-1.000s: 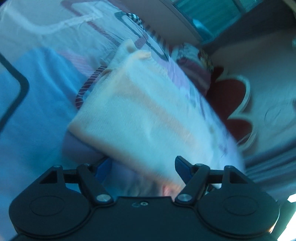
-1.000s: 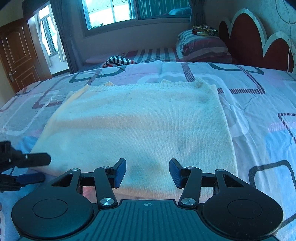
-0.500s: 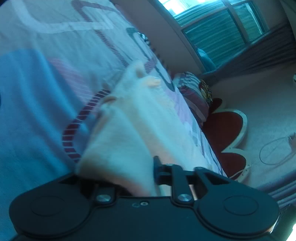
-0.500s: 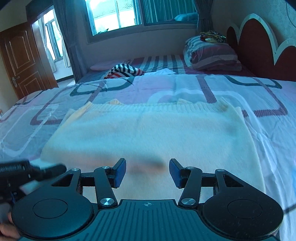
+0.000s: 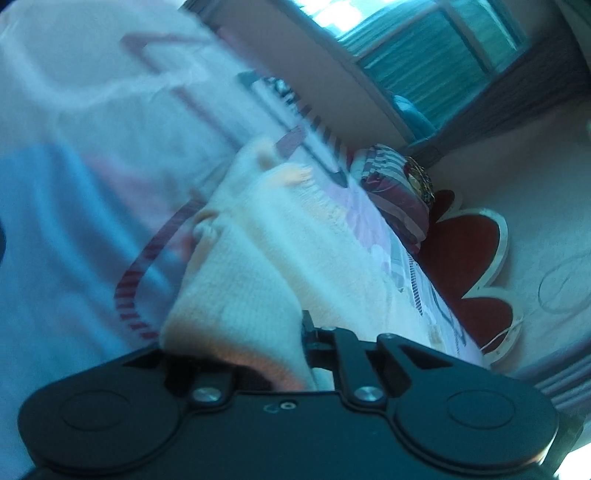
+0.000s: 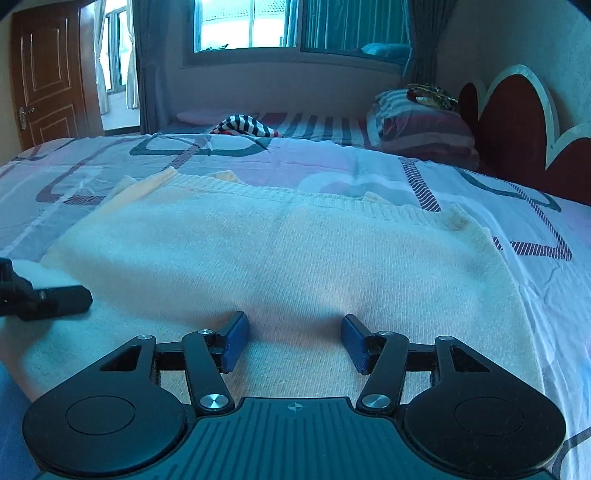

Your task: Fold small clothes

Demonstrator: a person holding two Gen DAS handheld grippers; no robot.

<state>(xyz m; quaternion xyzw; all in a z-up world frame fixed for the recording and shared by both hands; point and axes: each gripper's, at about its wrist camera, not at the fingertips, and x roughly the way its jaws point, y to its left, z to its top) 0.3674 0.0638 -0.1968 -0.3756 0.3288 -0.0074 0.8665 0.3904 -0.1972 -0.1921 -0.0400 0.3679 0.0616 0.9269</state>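
A cream knitted garment point(image 6: 288, 258) lies spread on the patterned bed sheet point(image 6: 517, 206). My right gripper point(image 6: 293, 341) is open, its blue pads point(image 6: 234, 345) resting low on the garment's near edge. My left gripper point(image 5: 291, 350) is shut on the garment's left edge point(image 5: 236, 317), which bunches up between its fingers and hides them. The left gripper also shows in the right wrist view point(image 6: 44, 297) at the garment's left side.
A striped pillow point(image 6: 421, 129) sits at the head of the bed beside the red headboard point(image 6: 517, 122). A black-and-white striped cloth point(image 6: 243, 125) lies at the far side. A window point(image 6: 258, 22) and a wooden door point(image 6: 48, 70) are behind.
My left gripper has closed on the garment's left edge and lifted it. My right gripper has moved lower and forward over the near edge, still open.
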